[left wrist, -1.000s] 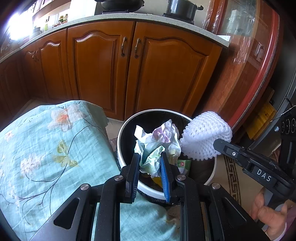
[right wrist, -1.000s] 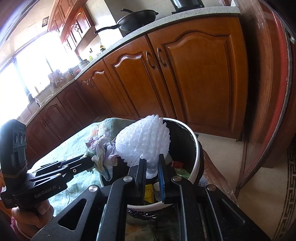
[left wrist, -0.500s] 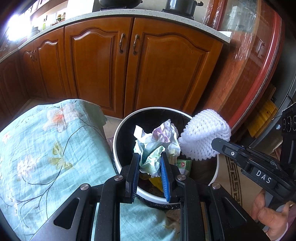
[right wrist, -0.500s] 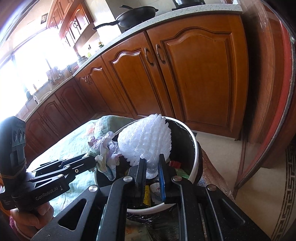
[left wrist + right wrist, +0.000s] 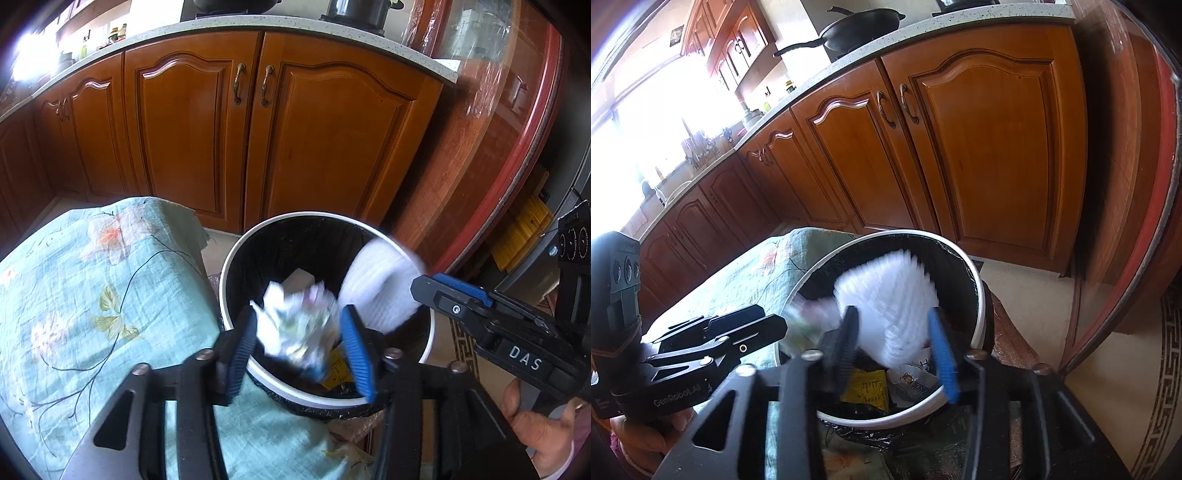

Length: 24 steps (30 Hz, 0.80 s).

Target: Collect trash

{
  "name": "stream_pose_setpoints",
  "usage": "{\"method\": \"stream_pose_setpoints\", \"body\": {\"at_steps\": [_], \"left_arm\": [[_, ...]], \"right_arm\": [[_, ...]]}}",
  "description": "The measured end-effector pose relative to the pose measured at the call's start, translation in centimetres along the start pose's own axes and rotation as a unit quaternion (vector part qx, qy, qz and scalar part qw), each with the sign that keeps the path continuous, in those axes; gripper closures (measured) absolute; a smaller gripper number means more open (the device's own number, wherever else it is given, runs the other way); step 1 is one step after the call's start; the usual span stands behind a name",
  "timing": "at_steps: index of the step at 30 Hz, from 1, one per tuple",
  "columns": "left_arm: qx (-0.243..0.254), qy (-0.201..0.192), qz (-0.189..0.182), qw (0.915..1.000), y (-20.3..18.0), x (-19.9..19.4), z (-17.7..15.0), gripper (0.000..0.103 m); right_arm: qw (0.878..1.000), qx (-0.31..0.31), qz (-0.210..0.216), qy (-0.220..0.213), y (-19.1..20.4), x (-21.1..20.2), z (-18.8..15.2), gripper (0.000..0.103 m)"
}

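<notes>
At the bottom of the left wrist view the left gripper (image 5: 301, 354) stands with its jaws spread; they have just been opening, and the crumpled paper wad (image 5: 297, 325) hangs blurred between the pads, seemingly clear of both and dropping. In the right wrist view the right gripper (image 5: 895, 343) shows the same: jaws parted, just opened, with the white foam net (image 5: 890, 302) smeared by motion between them and apparently loose. Both pieces sit just above the mouth of the trash bin (image 5: 236, 258), centre frame, whose black liner already holds a yellow wrapper (image 5: 866, 387) and other scraps. Both look light and soft, so they should fall slowly and may catch on the rim; the wad would be best pinched across its bulk, the net by a bunched edge, since its springy mesh could slip from flat pads. Left of the bin lies the flowered cloth (image 5: 92, 295). Beyond, across the upper frame, stand the wooden cabinets (image 5: 207, 133) under a pale counter.
</notes>
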<state>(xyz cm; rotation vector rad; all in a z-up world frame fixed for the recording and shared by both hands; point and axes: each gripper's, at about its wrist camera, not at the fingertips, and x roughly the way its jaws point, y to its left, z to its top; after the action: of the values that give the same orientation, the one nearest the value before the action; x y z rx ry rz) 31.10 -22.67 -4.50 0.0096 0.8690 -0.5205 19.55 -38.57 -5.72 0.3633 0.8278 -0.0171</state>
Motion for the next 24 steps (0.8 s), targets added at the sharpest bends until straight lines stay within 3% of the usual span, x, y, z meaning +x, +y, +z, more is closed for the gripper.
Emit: {"method": "stream_pose_setpoints", "body": {"at_steps": [6, 8, 10, 13, 24], "left_arm": [[-0.015, -0.010, 0.002, 0.9998, 1.1, -1.2, -0.4, 0.047], [-0.023, -0.015, 0.002, 0.9996, 1.7, -1.9, -0.8, 0.044], [-0.032, -0.019, 0.002, 0.9993, 2.2, -2.6, -1.5, 0.042], [-0.049, -0.023, 0.006, 0.9985, 3.0, -3.9, -2.9, 0.024], [-0.109, -0.052, 0.007, 0.9927, 6.5, -10.6, -8.7, 0.022]], "right_arm": [[1.000, 0.005, 0.006, -0.006, 0.1, -0.6, -0.2, 0.048], [1.000, 0.007, 0.010, -0.011, 0.3, -1.0, -0.3, 0.040], [1.000, 0.009, 0.015, -0.021, 0.7, -1.6, -0.5, 0.022], [0.999, 0.014, 0.023, -0.037, 1.5, -2.6, -1.1, 0.009], [0.998, 0.012, 0.031, -0.059, 5.9, -4.7, -4.8, 0.002]]}}
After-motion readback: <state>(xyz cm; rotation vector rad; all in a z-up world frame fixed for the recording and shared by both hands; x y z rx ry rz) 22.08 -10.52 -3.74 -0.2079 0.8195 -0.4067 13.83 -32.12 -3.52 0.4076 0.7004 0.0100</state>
